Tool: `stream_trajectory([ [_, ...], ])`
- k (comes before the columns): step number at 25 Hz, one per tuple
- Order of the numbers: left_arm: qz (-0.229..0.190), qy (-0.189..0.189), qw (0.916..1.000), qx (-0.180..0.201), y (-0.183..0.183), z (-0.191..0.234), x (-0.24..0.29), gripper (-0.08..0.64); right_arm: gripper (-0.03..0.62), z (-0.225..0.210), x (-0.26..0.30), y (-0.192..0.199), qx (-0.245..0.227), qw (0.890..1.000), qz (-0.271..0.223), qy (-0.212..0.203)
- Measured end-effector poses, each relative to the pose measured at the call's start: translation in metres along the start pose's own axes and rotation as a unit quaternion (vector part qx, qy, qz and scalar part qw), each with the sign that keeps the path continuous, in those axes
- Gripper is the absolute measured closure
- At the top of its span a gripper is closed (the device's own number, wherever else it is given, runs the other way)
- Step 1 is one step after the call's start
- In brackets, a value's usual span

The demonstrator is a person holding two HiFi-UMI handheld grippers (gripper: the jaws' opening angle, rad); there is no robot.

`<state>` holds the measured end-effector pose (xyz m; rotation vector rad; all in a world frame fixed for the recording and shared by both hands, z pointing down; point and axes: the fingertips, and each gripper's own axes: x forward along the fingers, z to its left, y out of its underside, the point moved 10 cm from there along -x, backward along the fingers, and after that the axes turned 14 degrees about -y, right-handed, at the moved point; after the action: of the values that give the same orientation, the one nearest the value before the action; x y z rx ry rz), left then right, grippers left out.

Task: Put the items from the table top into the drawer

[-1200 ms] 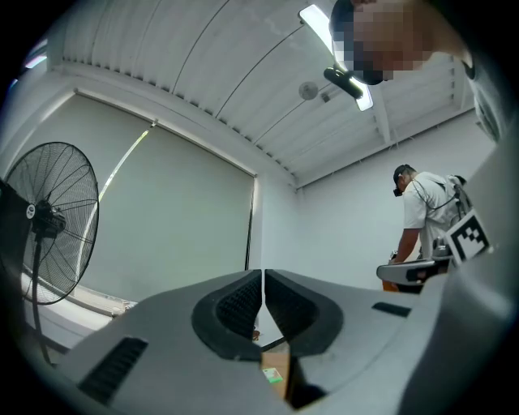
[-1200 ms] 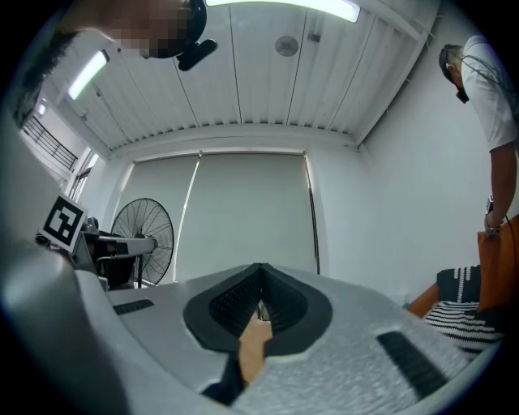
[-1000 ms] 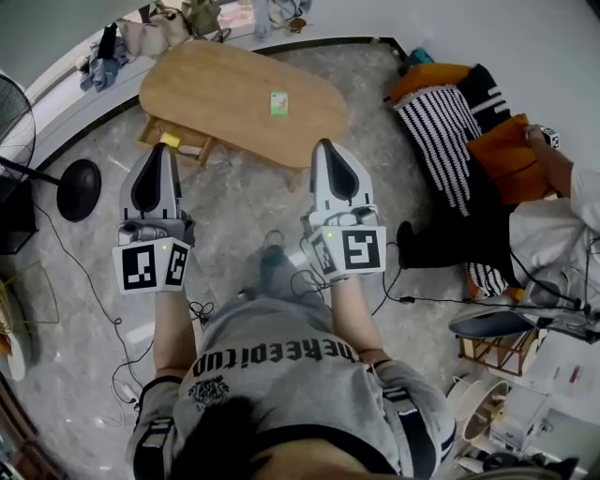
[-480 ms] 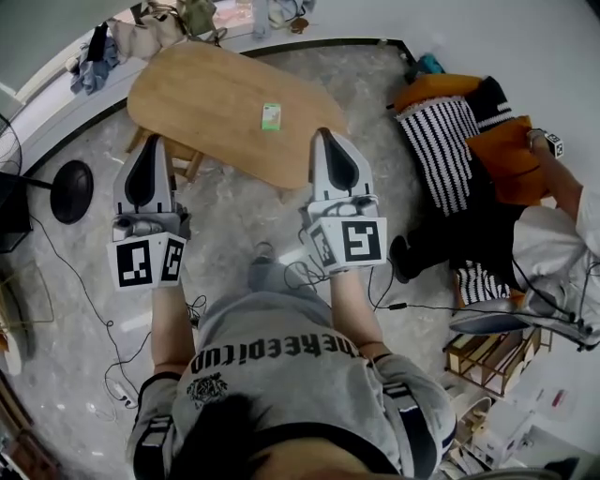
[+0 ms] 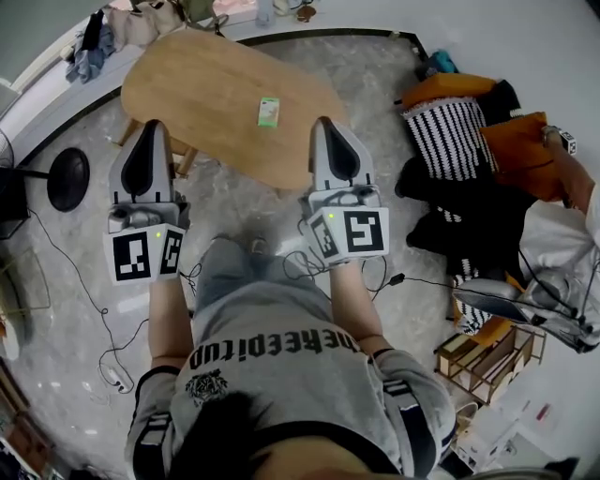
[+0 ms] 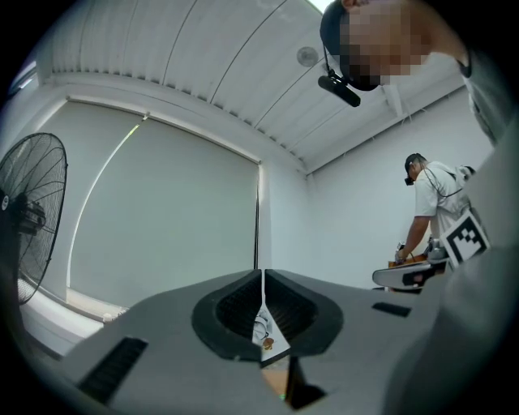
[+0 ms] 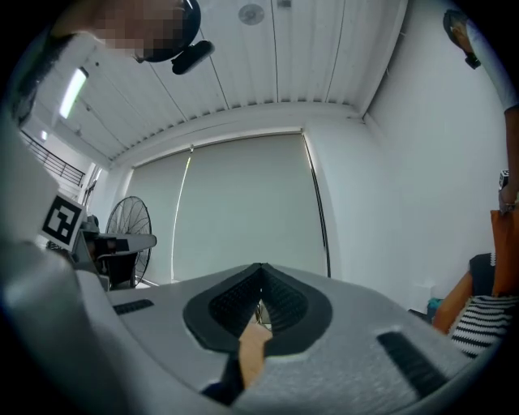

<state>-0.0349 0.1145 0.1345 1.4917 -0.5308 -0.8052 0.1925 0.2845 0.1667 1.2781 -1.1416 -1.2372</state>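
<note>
A small green and white packet [image 5: 269, 112] lies alone on the oval wooden table [image 5: 206, 84] in the head view. Both grippers are held side by side, pointing at the table's near edge. My left gripper [image 5: 155, 126] is shut and holds nothing; its tip overlaps the table's left near edge. My right gripper [image 5: 323, 122] is also shut and empty, a little right of the packet and nearer to me. In the left gripper view the jaws [image 6: 262, 277] meet in a thin seam. The right gripper view shows the jaws [image 7: 261, 272] closed the same way. A wooden part [image 5: 185, 157] shows under the table's left side.
A fan's black base [image 5: 67, 178] stands on the floor at left, with cables [image 5: 122, 347] trailing near my feet. Striped and orange cushions [image 5: 459, 131] and a seated person's arm [image 5: 572, 178] fill the right. A wooden crate [image 5: 487, 361] sits at lower right. Bags [image 5: 150, 19] line the far wall.
Both grippers have moved forward together towards the table, staying shut. Their tips now reach the table's near edge, and the packet sits closer to them.
</note>
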Motion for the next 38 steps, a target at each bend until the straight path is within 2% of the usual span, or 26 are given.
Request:
stream_trajectory([
  [9, -0.006, 0.013, 0.9999, -0.002, 0.013, 0.014, 0.051, 0.548, 0.589, -0.021, 0.044, 0.013, 0.009, 1.0, 0.004, 0.015],
  [17, -0.007, 0.039, 0.9991, -0.017, 0.024, 0.044, 0.129, 0.548, 0.589, -0.042, 0.111, 0.022, 0.02, 0.999, 0.009, 0.046],
  [23, 0.008, 0.067, 0.9974, -0.023, 0.044, 0.067, 0.191, 0.548, 0.589, -0.055, 0.161, 0.052, 0.044, 0.996, 0.039, 0.074],
  [32, 0.036, 0.1, 0.994, -0.026, 0.082, 0.074, 0.256, 0.548, 0.588, -0.079, 0.197, 0.123, 0.12, 0.981, 0.109, 0.11],
  [38, 0.057, 0.12, 0.9909, -0.022, 0.112, 0.07, 0.287, 0.548, 0.588, -0.099, 0.204, 0.184, 0.185, 0.959, 0.169, 0.135],
])
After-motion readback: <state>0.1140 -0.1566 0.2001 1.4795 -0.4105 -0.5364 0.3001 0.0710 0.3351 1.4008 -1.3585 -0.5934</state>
